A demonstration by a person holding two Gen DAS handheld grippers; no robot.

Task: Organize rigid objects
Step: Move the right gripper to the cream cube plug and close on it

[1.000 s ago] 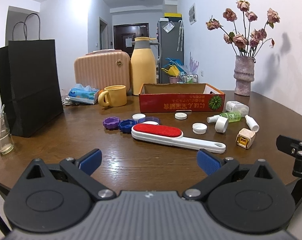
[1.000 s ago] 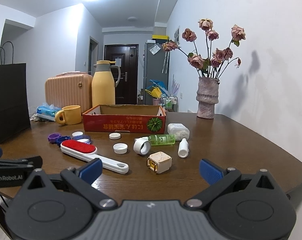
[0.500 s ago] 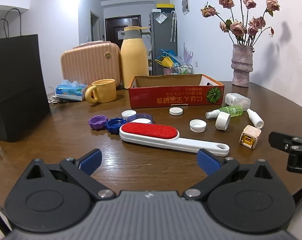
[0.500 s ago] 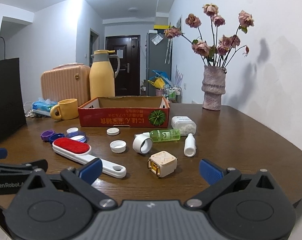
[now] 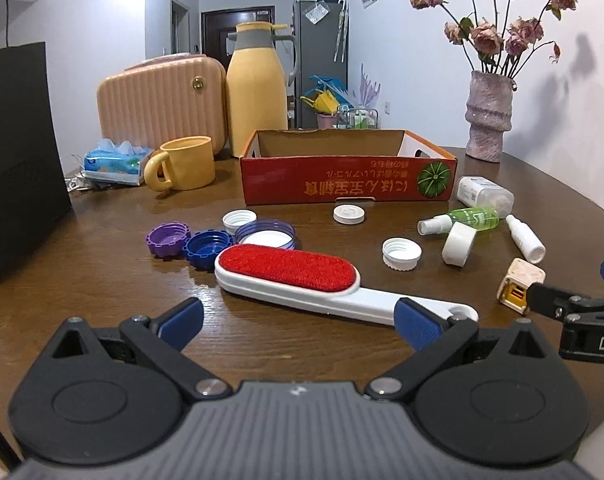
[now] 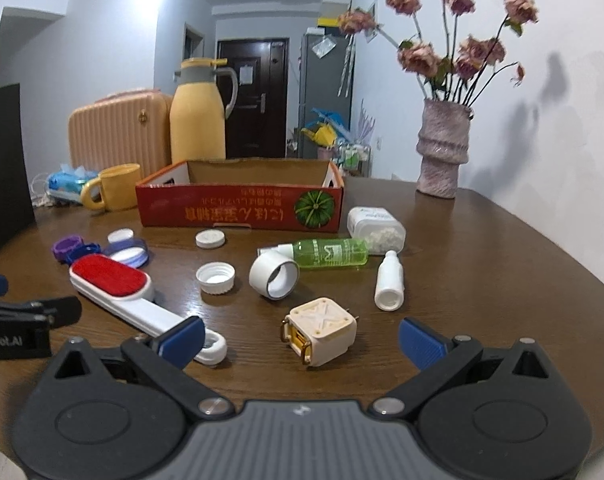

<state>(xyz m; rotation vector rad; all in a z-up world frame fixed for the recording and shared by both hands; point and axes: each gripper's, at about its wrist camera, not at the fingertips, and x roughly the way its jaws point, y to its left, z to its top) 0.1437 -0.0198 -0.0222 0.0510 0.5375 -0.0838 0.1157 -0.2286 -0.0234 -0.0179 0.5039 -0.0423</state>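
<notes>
While spread across a brown wooden counter, small rigid items in front of an open red cardboard box, seen from two wrist cameras. Left hand-held gripper low over the near edge, blue-padded fingers wide apart, holding nothing; right pad overlapping the handle of a white lint brush with a red pad, contact impossible to tell. Right hand-held gripper likewise spread open and empty, a cream cube-shaped plug adapter lying on the counter between its fingers and just ahead. Behind the adapter, a white tape roll on its side, a white ribbed cap, and a small white bottle lying flat. Farther back, a green spray bottle on its side, touching a clear white-capped container near the box's right corner. Flat white lid just before the box front. Left of the brush head, a purple cap, a dark blue cap, a small white cap and a wide lilac lid clustered close together. Box interior apparently bare. Behind, a yellow mug, a yellow thermos jug, a peach ribbed case, a tissue pack, a black paper bag at left, and a vase of dried roses at right.
</notes>
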